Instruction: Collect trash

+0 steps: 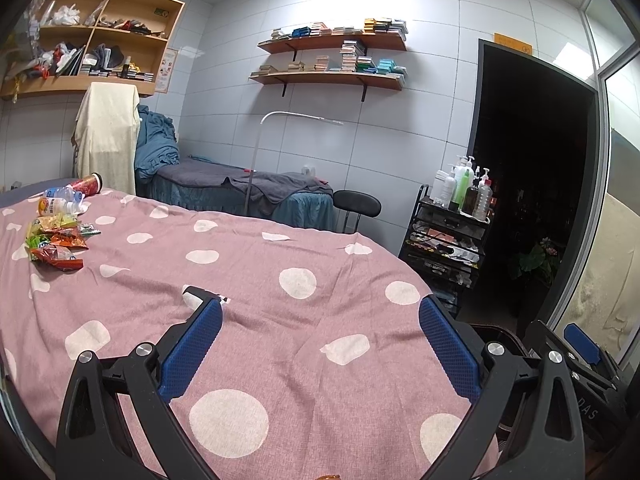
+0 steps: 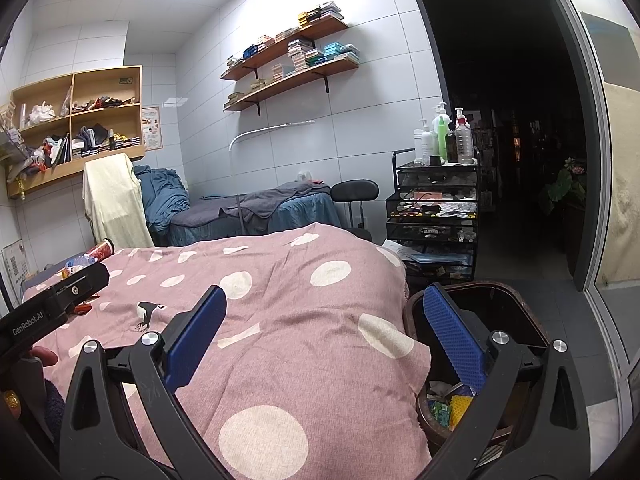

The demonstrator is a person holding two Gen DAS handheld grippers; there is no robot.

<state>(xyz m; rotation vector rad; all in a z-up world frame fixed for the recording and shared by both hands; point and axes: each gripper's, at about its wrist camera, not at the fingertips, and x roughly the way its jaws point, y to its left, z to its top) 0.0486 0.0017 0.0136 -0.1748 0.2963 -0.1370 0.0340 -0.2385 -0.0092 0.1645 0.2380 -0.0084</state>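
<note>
**A:** ok so where's the trash sitting right now?

**B:** Most of it is lying at the far left end of the pink bedspread with white polka dots (image 1: pixel 304 236). There's a heap of crinkled orange, red and green snack wrappers (image 1: pixel 56 240), and just behind it a clear plastic bottle with a blue label (image 1: pixel 62 194), a small white bottle with an orange label (image 1: pixel 54 205) and a red cylindrical cup lying on its side (image 1: pixel 89 185). Some more scraps are already sitting inside the dark brown bin (image 2: pixel 532 320) standing on the floor beside the bed's right edge.

**A:** and the grippers, are they holding anything?

**B:** Nope. The left gripper (image 1: pixel 320 308) is hovering over the middle of the bedspread, well apart from the pile, blue pads spread wide with only fabric showing between them. The right gripper (image 2: pixel 322 300) is spread wide too, empty, with its right finger (image 2: pixel 452 328) hanging over the bin's opening and its left finger over the bedspread.
</note>
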